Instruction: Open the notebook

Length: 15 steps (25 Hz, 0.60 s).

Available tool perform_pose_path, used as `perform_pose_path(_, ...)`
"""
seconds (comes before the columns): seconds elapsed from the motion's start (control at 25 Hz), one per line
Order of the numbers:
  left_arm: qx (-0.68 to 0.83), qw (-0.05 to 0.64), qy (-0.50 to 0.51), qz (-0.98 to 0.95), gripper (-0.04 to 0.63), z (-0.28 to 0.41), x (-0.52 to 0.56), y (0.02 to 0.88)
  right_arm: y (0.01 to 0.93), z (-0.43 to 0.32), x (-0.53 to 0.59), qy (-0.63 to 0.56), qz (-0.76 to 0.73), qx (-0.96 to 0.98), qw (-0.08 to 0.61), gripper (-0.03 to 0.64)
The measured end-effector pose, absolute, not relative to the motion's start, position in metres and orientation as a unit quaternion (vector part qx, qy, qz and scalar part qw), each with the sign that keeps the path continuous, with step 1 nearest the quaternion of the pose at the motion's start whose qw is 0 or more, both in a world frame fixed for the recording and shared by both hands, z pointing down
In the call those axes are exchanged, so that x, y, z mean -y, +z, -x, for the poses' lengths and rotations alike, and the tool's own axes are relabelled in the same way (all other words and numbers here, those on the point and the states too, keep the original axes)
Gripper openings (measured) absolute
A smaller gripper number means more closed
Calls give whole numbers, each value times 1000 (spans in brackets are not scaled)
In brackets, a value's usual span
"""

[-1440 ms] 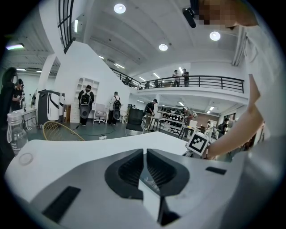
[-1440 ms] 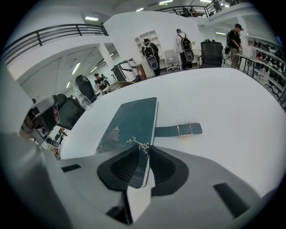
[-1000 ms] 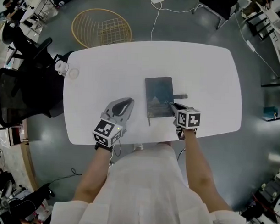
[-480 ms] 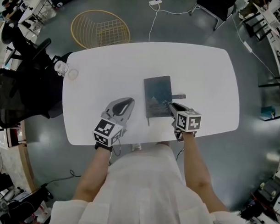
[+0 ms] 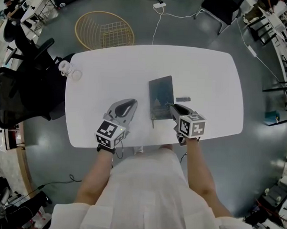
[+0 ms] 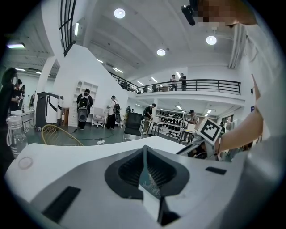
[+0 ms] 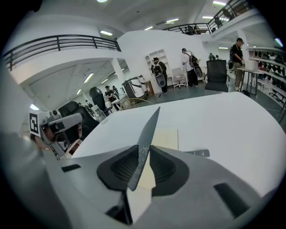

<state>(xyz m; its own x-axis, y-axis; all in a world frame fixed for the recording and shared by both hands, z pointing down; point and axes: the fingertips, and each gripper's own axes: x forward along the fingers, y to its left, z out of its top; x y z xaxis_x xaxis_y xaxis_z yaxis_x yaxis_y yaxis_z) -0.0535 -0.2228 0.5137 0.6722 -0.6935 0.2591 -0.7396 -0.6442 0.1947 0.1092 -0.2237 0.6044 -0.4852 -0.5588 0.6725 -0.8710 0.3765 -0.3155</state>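
A dark teal notebook [image 5: 161,96] lies on the white table [image 5: 206,71]. My right gripper [image 5: 172,107] is shut on its cover at the near right edge. In the right gripper view the cover [image 7: 148,132] stands up edge-on between the pads [image 7: 124,166], lifted off a cream page [image 7: 164,138]. My left gripper [image 5: 133,103] rests on the table just left of the notebook. Its jaws are shut and hold nothing. In the left gripper view its fingertips [image 6: 144,150] meet, and the right gripper's marker cube [image 6: 210,129] shows beyond.
A small grey bar [image 5: 183,99] lies on the table right of the notebook. A clear bottle [image 5: 65,66] and a ring [image 5: 75,75] sit at the far left corner. A black chair [image 5: 17,91] stands left of the table, a gold wire basket [image 5: 104,28] behind it.
My right gripper has risen with the cover's edge, so the cover now tilts up off the pages. The left gripper has stayed in place.
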Motion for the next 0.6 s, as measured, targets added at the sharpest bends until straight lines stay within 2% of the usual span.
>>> perform_pose_path(0.6,426,134,78,-891,23,93,210,505,567,-30,219,276,-385,849,236,83)
